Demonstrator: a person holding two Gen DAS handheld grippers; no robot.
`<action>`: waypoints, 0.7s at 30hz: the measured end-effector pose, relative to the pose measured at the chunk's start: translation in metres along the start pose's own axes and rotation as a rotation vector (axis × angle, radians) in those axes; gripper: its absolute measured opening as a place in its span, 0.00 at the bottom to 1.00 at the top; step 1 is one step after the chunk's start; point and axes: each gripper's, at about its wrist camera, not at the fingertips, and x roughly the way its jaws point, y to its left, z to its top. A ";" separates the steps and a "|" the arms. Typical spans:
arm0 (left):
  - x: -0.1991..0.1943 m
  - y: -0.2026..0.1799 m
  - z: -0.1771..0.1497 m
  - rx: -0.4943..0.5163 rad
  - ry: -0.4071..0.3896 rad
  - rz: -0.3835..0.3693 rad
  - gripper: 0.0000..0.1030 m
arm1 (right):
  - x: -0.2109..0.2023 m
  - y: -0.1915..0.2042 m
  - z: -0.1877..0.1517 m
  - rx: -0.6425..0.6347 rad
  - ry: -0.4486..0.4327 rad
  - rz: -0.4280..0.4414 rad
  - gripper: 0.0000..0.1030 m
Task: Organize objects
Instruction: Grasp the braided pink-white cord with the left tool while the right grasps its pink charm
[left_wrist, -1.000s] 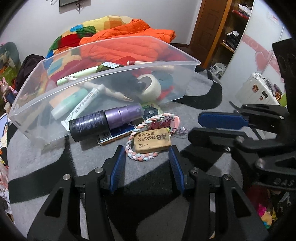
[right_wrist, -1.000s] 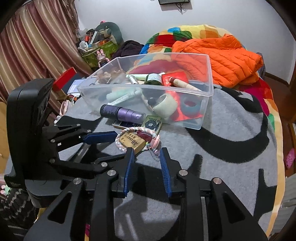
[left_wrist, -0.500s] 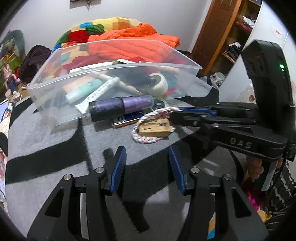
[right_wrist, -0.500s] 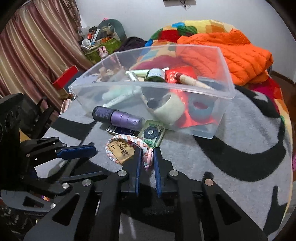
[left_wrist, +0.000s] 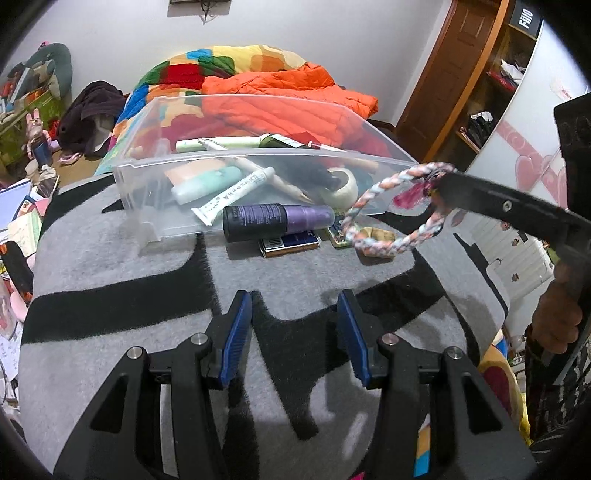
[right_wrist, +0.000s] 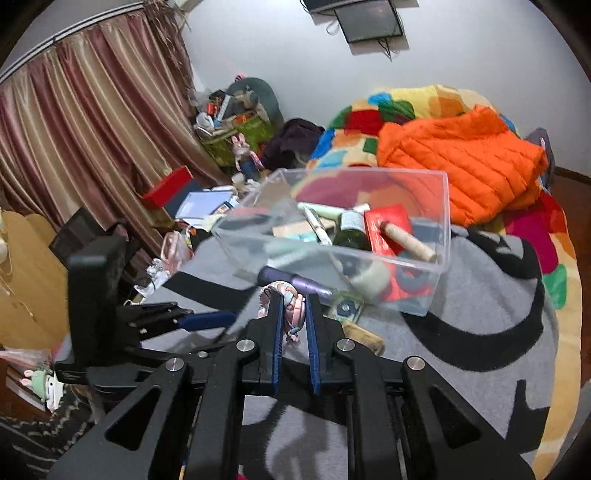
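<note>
My right gripper (right_wrist: 291, 300) is shut on a pink, white and blue braided bracelet (right_wrist: 291, 308), which hangs as a loop (left_wrist: 369, 195) above the grey blanket in the left wrist view. Below the loop lies a tan eraser (left_wrist: 373, 234) (right_wrist: 364, 334). A clear plastic bin (left_wrist: 155, 206) (right_wrist: 441, 221) behind it holds tubes, a tape roll and other small items. A purple spray bottle (left_wrist: 277, 221) lies against its front wall, over a blue card pack (left_wrist: 290, 243). My left gripper (left_wrist: 295, 332) hovers open over the blanket, nearer than these things, with nothing between its fingers.
A small green card (right_wrist: 345, 306) lies by the bin. An orange jacket (right_wrist: 461, 158) and a colourful quilt (left_wrist: 221, 62) lie behind it. Cluttered boxes and papers (right_wrist: 207, 206) sit by the curtain; a white suitcase (left_wrist: 524, 258) and a wardrobe stand past the blanket's right edge.
My right gripper closed on the bracelet and lifted it off the blanket, leaving the eraser lying there. My left gripper drew back from the pile, still open.
</note>
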 end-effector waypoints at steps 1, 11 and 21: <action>0.000 -0.001 0.000 0.002 0.002 0.000 0.47 | -0.001 0.001 0.000 -0.001 -0.001 -0.003 0.10; 0.004 -0.016 0.002 0.040 -0.001 0.017 0.52 | 0.013 -0.023 -0.040 0.065 0.148 -0.042 0.12; 0.021 -0.038 0.005 0.101 0.056 -0.021 0.52 | 0.003 -0.046 -0.065 0.100 0.182 -0.090 0.25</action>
